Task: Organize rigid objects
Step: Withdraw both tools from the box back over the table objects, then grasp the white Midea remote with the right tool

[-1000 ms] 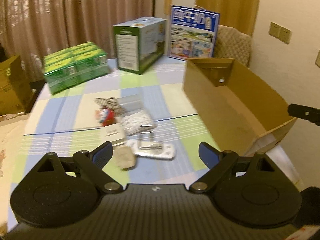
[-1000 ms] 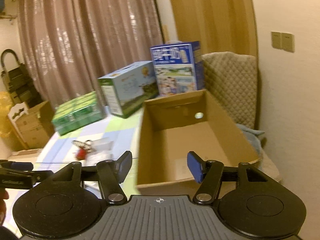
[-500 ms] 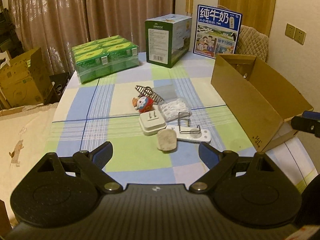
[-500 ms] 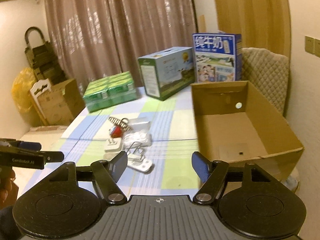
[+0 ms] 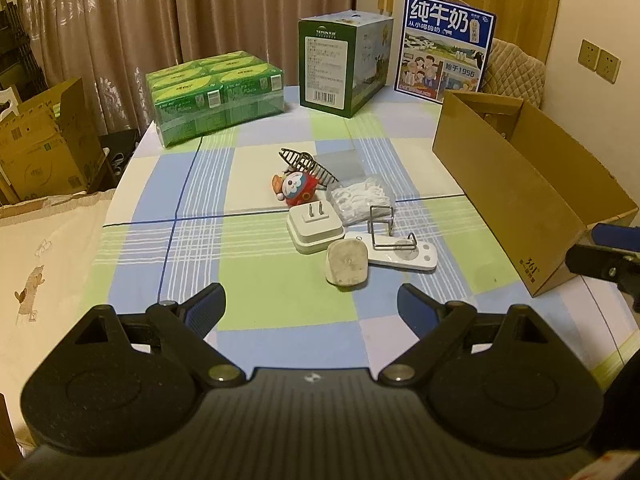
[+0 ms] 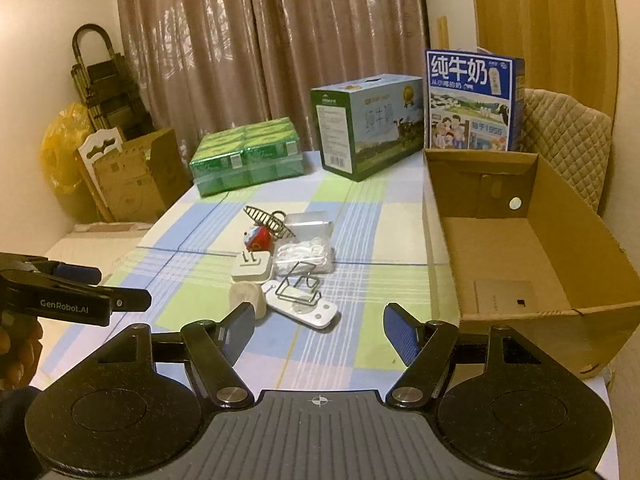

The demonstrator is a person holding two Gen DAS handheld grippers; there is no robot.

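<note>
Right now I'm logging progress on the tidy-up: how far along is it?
Nothing looks done: the cardboard box holds no items. Nothing is in hand; the left gripper and right gripper are both open and empty. Everything is left: the white plug adapter, grey block, wire-clip plate, red toy, wire rack and bag of white pieces still sit clustered on the table.

left wrist – faces table (image 5: 280,300) from near edge | right wrist – same table (image 6: 360,240), farther right

One open cardboard box (image 5: 532,184), three drink cartons — green pack (image 5: 216,98), dark-green carton (image 5: 344,64), blue carton (image 5: 444,46) — six small objects
</note>
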